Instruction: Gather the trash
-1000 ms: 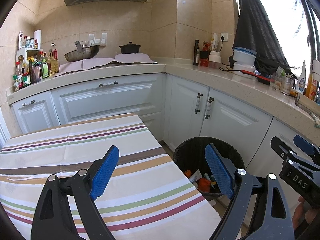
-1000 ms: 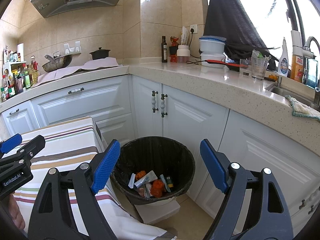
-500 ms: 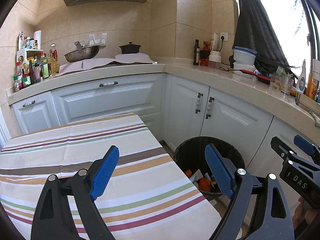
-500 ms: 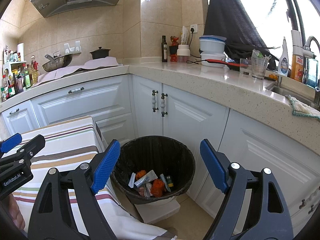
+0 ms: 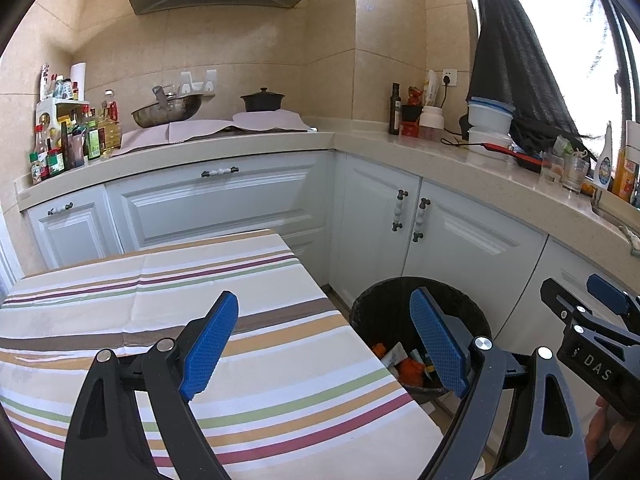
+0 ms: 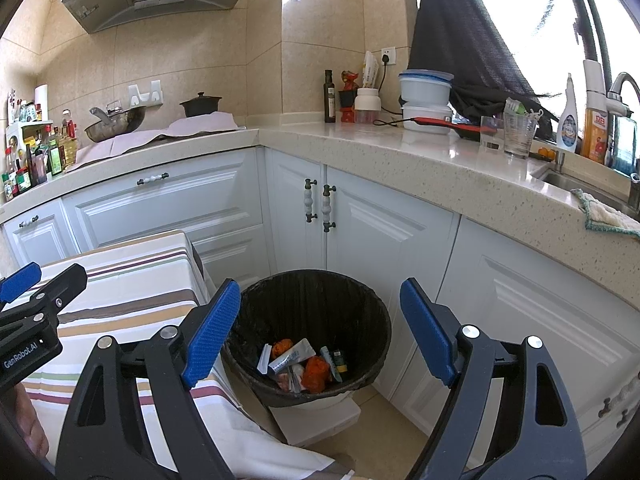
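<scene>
A black trash bin point(image 6: 312, 304) stands on the floor by the white cabinets, next to the table corner. It holds several pieces of trash point(image 6: 304, 364): orange crumpled bits, a white tube, small wrappers. The bin also shows in the left wrist view point(image 5: 384, 304). My right gripper point(image 6: 320, 328) is open and empty, held above the bin's mouth. My left gripper point(image 5: 324, 344) is open and empty, held over the right edge of the striped tablecloth point(image 5: 160, 280). Each gripper shows at the edge of the other's view.
White cabinets point(image 6: 384, 240) run along an L-shaped counter point(image 6: 400, 140) with bottles, containers, glasses and a sink at the right. A wok and a black pot sit on the stove at the back left. A white box lies under the bin.
</scene>
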Available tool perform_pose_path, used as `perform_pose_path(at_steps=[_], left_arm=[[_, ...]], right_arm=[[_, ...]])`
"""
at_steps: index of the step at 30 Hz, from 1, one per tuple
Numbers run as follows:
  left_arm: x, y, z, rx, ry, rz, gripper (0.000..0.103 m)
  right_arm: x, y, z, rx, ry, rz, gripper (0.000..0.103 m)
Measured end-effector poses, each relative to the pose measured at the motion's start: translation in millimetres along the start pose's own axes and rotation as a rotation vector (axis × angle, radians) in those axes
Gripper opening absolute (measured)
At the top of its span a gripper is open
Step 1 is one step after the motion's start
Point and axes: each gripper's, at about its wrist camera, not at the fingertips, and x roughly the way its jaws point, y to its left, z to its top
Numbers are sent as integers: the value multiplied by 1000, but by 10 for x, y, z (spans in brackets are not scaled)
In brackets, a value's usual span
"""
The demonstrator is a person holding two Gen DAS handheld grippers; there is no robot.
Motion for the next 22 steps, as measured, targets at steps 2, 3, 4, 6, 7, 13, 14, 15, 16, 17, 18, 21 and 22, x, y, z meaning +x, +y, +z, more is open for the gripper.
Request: perform_pose_path(at_steps=[2, 3, 4, 6, 7, 13, 14, 15, 16, 17, 18, 21, 22], left_arm=[[6, 0, 0, 0, 2, -4, 85], [12, -2, 1, 0, 4, -6, 85], [16, -6, 1, 1, 7, -9, 85], [27, -16, -1, 6, 14, -16, 85], [30, -22, -6, 8, 17, -18, 86], [72, -63, -40, 37, 46, -36, 87], [76, -70, -48, 44, 47, -31, 87], [87, -69, -56, 51, 49, -21, 87], [98, -60, -64, 55, 54, -10, 87], [114, -44, -72, 55, 63, -2, 87], [136, -19, -81, 52, 76, -2, 87], [189, 90, -125, 40, 106, 12, 87], [200, 142, -143, 34, 110, 29, 87]], right_arm=[[-4, -1, -8, 0, 0, 0, 80], [-10, -3, -9, 0, 0, 0, 80], [-5, -1, -7, 0, 1, 0, 80], [-11, -2, -9, 0, -1, -1, 80], [-5, -1, -6, 0, 0, -1, 80], [-10, -1, -38, -4, 3, 3, 80], [-13, 2, -46, -5, 4, 4, 80], [-8, 6, -62, -5, 5, 6, 80], [-12, 14, -71, -7, 6, 9, 80], [-9, 27, -82, -9, 8, 12, 82], [-2, 48, -87, -11, 9, 14, 85], [13, 149, -86, -24, 14, 33, 87], [23, 215, -87, -35, 19, 45, 87]])
